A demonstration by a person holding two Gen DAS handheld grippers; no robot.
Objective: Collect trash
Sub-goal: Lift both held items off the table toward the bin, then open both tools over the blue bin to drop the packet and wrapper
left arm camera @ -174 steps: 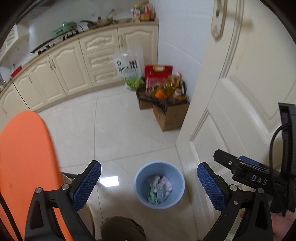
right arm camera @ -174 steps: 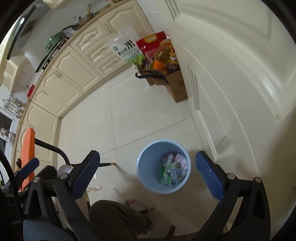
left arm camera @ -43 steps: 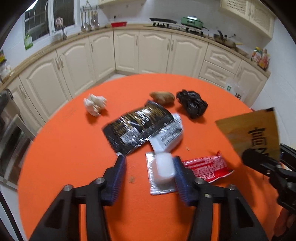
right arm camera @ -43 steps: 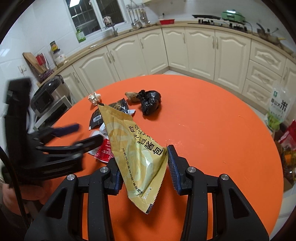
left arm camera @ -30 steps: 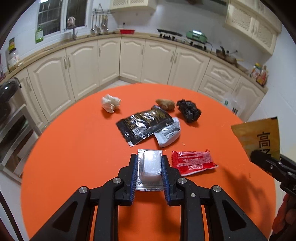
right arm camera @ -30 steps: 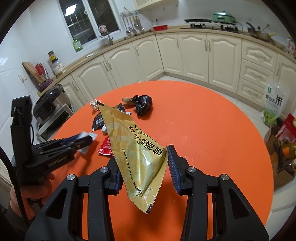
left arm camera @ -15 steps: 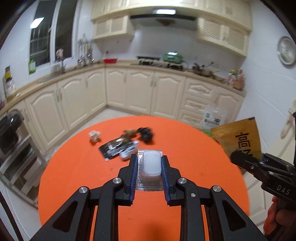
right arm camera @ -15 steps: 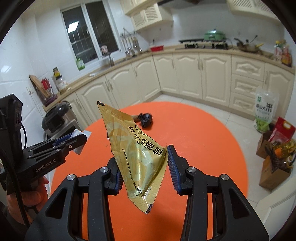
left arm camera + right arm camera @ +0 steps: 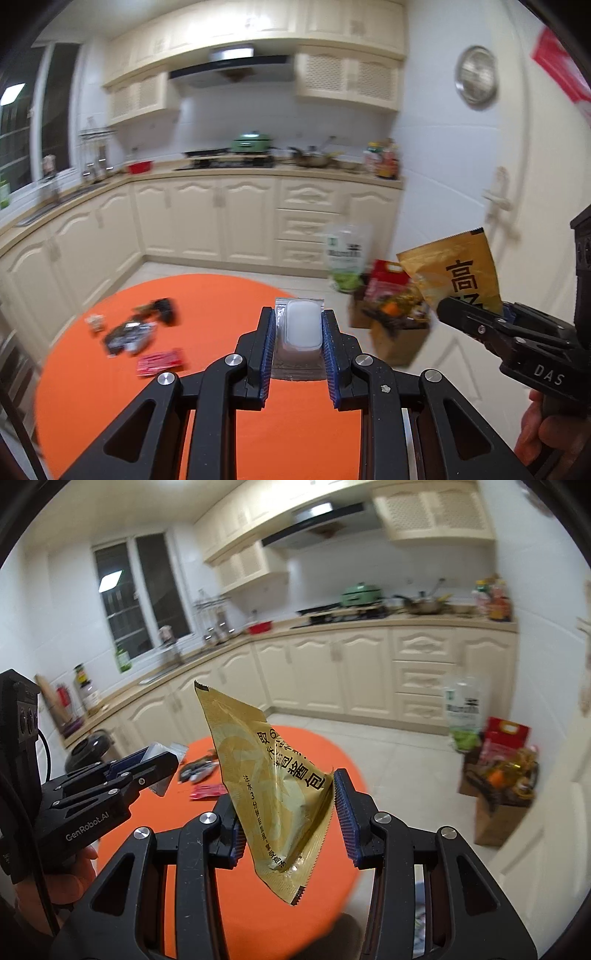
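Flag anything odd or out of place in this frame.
Litter remains on the orange table: a red wrapper, a black packet and crumpled paper. Both tongs hold trash: left a clear blister pack, right a gold sachet.

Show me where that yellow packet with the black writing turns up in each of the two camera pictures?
Left wrist view: the yellow packet is at the right edge, sticking up from the right gripper.
Right wrist view: the packet fills the centre, clamped between the gripper's blue pads.
Shared landmark: the green pot on the stove.
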